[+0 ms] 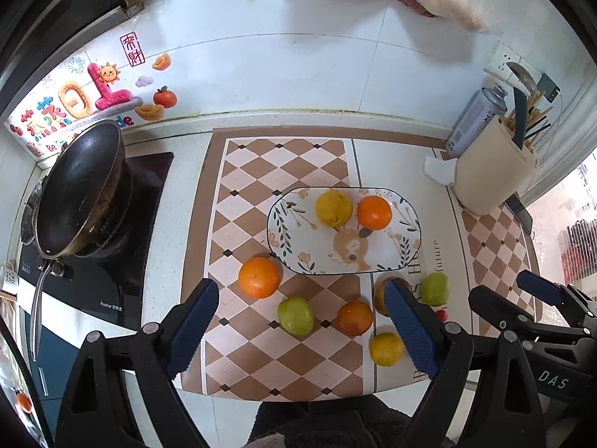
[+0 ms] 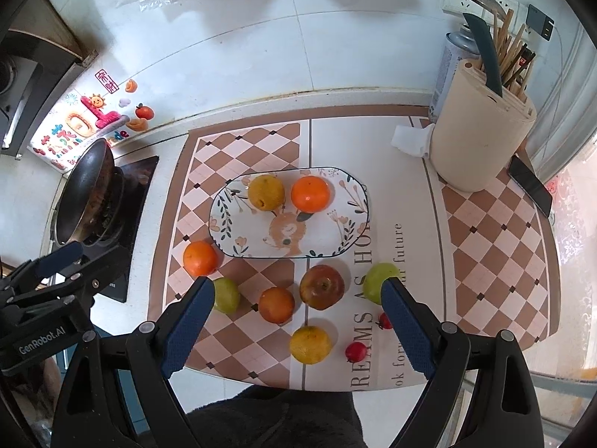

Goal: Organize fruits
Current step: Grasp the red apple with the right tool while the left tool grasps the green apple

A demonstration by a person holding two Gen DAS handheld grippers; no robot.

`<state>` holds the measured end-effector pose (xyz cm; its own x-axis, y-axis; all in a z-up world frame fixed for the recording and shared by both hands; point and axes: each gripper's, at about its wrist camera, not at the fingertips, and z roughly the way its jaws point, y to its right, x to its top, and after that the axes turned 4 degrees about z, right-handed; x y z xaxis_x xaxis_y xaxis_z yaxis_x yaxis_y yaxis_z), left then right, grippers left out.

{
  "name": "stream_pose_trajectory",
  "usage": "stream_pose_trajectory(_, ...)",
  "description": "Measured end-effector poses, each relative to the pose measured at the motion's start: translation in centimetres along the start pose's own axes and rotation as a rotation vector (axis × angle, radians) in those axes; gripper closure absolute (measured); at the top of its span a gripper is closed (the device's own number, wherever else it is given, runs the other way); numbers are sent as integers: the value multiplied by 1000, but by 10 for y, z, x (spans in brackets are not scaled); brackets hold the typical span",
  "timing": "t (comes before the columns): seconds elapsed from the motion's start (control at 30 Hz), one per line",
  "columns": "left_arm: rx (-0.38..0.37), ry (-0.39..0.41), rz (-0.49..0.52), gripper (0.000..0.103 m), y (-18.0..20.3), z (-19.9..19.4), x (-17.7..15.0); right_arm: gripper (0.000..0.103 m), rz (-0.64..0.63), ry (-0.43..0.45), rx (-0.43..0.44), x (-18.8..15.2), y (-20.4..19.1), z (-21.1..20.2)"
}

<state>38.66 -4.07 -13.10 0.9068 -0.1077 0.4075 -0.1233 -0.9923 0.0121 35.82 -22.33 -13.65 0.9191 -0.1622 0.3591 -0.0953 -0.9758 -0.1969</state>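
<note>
Between picks, both grippers empty above surface (image 2: 391,142).

Left gripper (image 1: 302,326): jaws wide, nothing between pads.

Plate (image 2: 224,220) mid-mat holds two: yellow fruit (image 2: 265,192), orange (image 2: 310,193).

Loose on mat in front of plate, left to right: orange (image 2: 200,258), green fruit (image 2: 226,295), dark orange (image 2: 276,304), yellow citrus (image 2: 310,344), apple (image 2: 321,286), small red fruit (image 2: 355,351), green fruit (image 2: 378,280).

Right gripper (image 2: 298,324): jaws wide, empty.

Next, likely: drop over one loose fruit, straddle, close, carry to bare plate area.

Glossy ceramic plate (image 2: 224,220); matt black pan (image 1: 82,186).
</note>
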Motion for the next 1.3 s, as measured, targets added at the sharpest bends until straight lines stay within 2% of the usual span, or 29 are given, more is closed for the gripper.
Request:
stream_pose_trajectory(0.1, 18, -19, -7, 11, -4, 10, 2, 10, 25, -14, 6, 3, 6, 9)
stream_pose_trajectory(0.13, 22, -24, -8, 5, -5, 14, 2, 10, 34, -23, 5, 4, 9, 15)
stream_pose_trajectory(0.2, 48, -45, -10, 3, -9, 29, 3, 10, 56, -49, 3, 7, 19, 30)
stream_pose_trajectory(0.4, 64, -144, -21, 3, -18, 83, -1, 10, 113, -176, -12, 8, 45, 104)
stream_pose_trajectory(0.57, 27, -283, -22, 4, -19, 142, -12, 11, 146, -300, -4, -1, 57, 172)
stream_pose_trajectory(0.67, 7, -356, -25, 5, -17, 171, -20, 12, 170, -349, 1, -7, 62, 197)
stream_pose_trajectory(0.77, -38, -437, -52, 9, -16, 197, -29, 12, 179, -377, 11, -9, 62, 212)
stream_pose_trajectory(0.9, -94, -498, -107, 11, -18, 219, -40, 14, 177, -410, 9, -9, 60, 227)
stream_pose_trajectory(0.97, -117, -515, -128, 23, -19, 226, -45, 17, 173, -425, 9, -11, 59, 234)
stream_pose_trajectory(1.03, -126, -539, -136, 42, -18, 233, -50, 17, 169, -437, 8, -11, 59, 239)
stream_pose_trajectory(1.1, -114, -534, -120, 51, -16, 236, -53, 20, 158, -437, 15, -11, 55, 241)
stream_pose_trajectory(1.17, -108, -520, -102, 51, -14, 236, -55, 26, 147, -440, 12, -12, 52, 245)
stream_pose_trajectory(1.3, -105, -531, -105, 51, -13, 239, -54, 30, 146, -462, 5, -19, 50, 255)
